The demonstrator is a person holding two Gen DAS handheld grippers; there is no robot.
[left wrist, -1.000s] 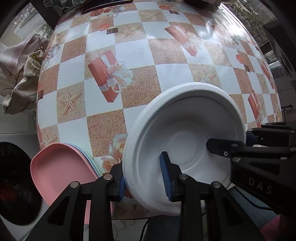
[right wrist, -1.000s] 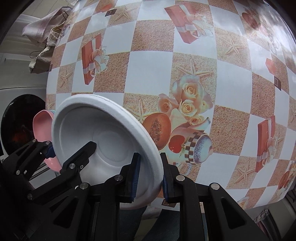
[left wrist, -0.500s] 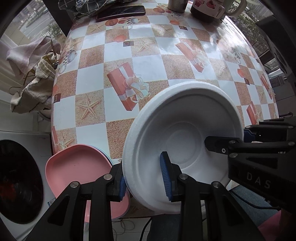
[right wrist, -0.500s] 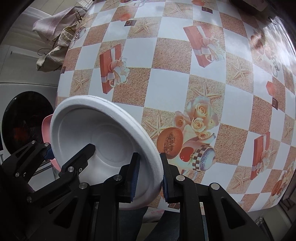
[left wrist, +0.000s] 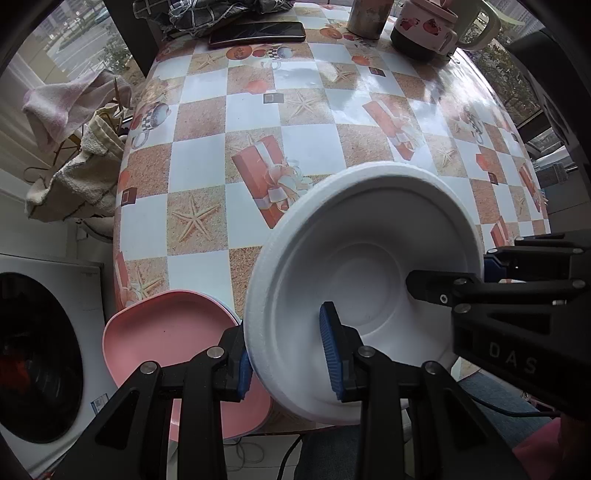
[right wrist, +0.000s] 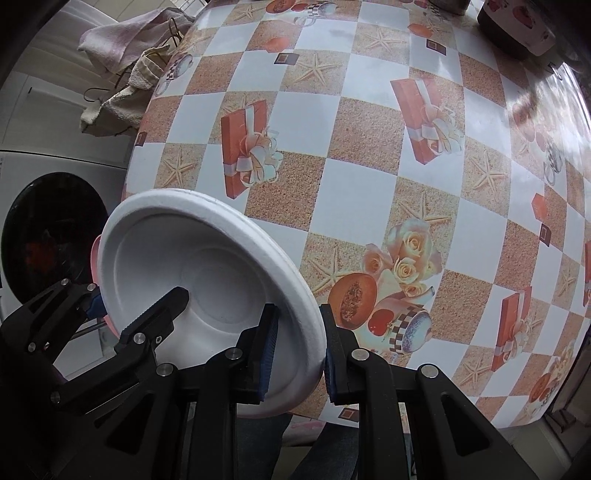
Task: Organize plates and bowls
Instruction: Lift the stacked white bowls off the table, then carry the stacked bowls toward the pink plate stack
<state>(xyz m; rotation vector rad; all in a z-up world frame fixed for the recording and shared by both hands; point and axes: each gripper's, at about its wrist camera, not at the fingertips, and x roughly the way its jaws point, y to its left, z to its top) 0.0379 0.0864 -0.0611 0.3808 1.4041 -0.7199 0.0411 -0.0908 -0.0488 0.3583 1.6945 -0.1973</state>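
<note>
A white foam bowl (left wrist: 369, 258) is held in the air above the table's near edge, tilted, and also shows in the right wrist view (right wrist: 207, 280). My left gripper (left wrist: 288, 358) is shut on its left rim. My right gripper (right wrist: 295, 347) is shut on its right rim; it shows at the right of the left wrist view (left wrist: 480, 273). A pink plate (left wrist: 170, 339) lies on a stack at the table's near left corner, below and left of the bowl. A sliver of it shows behind the bowl in the right wrist view (right wrist: 95, 254).
The table (left wrist: 207, 158) has a checked cloth with gift boxes and starfish. At its far edge are a phone (left wrist: 258, 31), a metal cup (left wrist: 365, 18) and a mug (left wrist: 428, 29). Towels (left wrist: 74, 162) hang at the left. A washing machine (left wrist: 37, 354) stands below left.
Both grippers have lifted and drawn back with the bowl, so more of the table's far side and the pink plate shows. Their hold on the bowl is unchanged.
</note>
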